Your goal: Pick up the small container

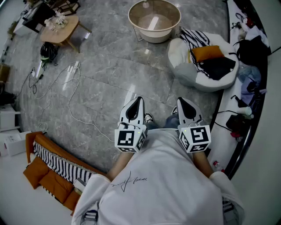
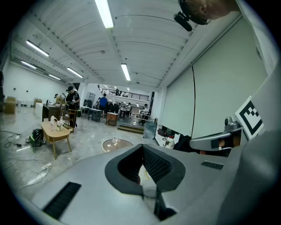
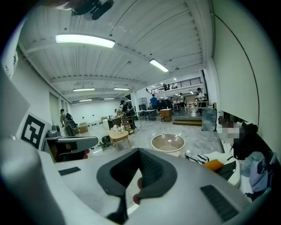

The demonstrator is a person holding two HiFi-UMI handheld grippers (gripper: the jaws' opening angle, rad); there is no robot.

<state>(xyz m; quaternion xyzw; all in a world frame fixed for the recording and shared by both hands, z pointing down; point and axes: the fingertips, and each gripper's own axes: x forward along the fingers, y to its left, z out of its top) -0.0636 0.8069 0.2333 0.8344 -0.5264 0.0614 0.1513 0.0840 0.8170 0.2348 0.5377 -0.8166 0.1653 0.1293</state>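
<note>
A small white object (image 1: pixel 145 5) stands on a round glass-topped table (image 1: pixel 154 19) at the far side of the floor; it also shows on that table in the right gripper view (image 3: pixel 163 136). I cannot tell whether it is the small container. My left gripper (image 1: pixel 138 100) and right gripper (image 1: pixel 182 101) are held side by side close to the person's chest, well short of the table, pointing forward. Both have their jaws together with nothing between them, as seen for the left gripper (image 2: pixel 142 147) and the right gripper (image 3: pixel 139 151).
A low wooden table (image 1: pixel 61 28) with small items stands far left. White cables (image 1: pixel 72 101) trail over the grey floor. A white beanbag (image 1: pixel 202 61) with clothes lies right of the round table. Orange and striped cushions (image 1: pixel 52 167) lie at lower left. People stand far off.
</note>
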